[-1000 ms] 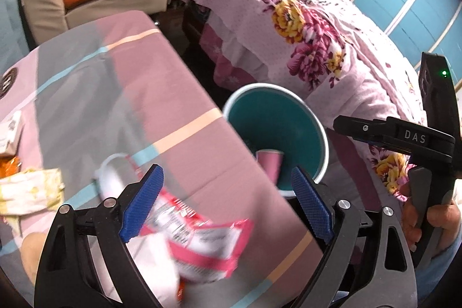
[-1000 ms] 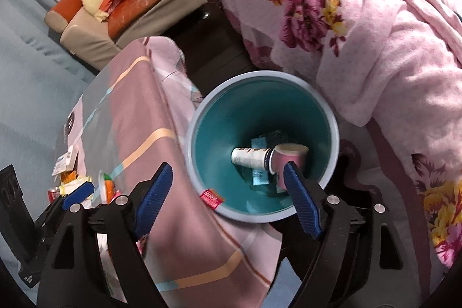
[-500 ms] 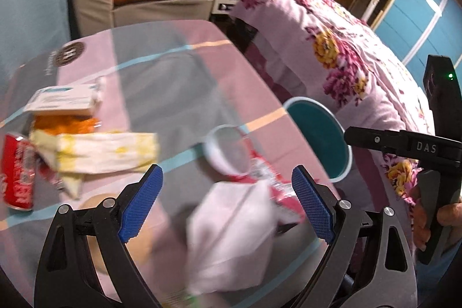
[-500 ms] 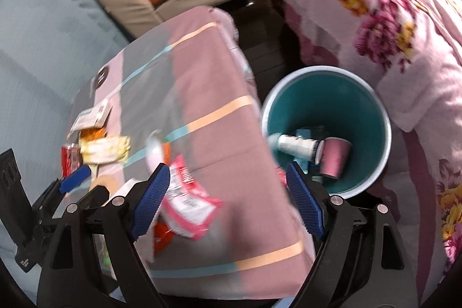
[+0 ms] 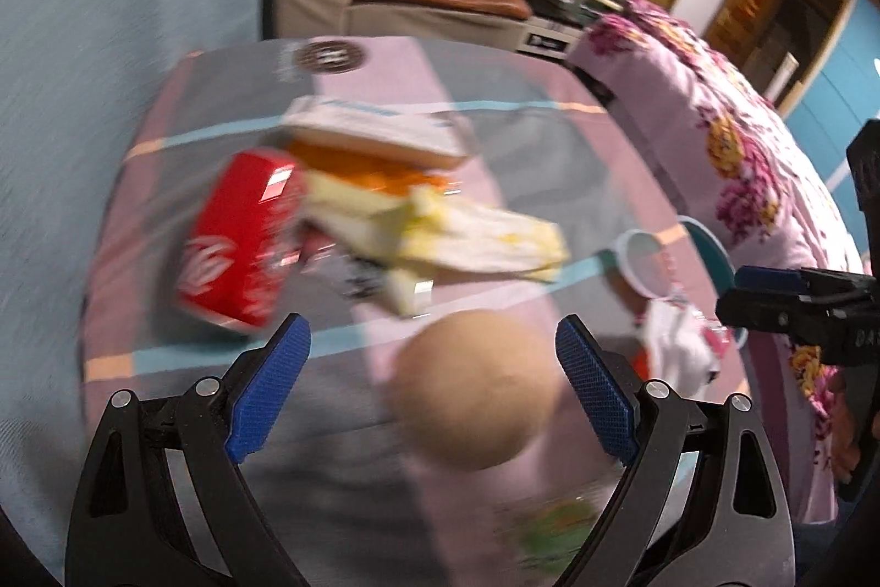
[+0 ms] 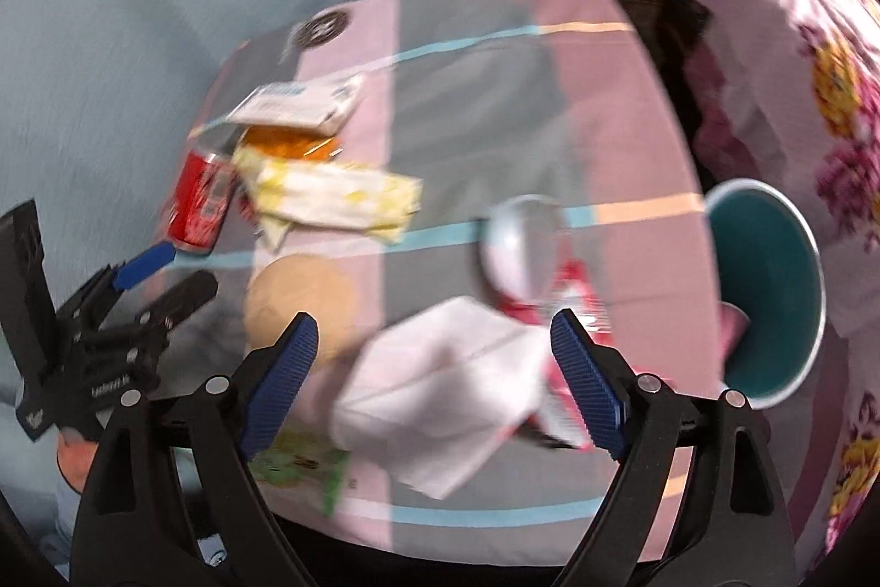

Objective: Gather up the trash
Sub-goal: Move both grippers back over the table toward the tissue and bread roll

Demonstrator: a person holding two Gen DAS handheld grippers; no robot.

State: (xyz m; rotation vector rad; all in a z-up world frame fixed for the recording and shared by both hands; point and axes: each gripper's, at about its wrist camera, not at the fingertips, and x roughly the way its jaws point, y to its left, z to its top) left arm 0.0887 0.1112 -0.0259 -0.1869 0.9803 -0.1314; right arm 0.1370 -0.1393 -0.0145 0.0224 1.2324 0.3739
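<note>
Here, on the striped worktop (image 6: 467, 92), a red soda can (image 6: 201, 202) lies at the left beside a yellow wrapper (image 6: 335, 196). A tan round object (image 6: 300, 301) sits nearer, then a white napkin (image 6: 440, 400) and a red-and-white packet (image 6: 572, 295). The left hand-held gripper (image 5: 434, 380) is spread wide, empty, over the tan object. The right hand-held gripper (image 6: 434, 383) is opening above the napkin, gripping nothing. The teal bin (image 6: 770, 301) stands beside the worktop's right edge.

- The left claw (image 5: 432, 400) hangs over the bench's near edge, tipped downward, its blue pads spread wide with nothing gripped.
- The right claw (image 6: 432, 380) tilts steeply down beside it, jaws opening and holding nothing.
</note>
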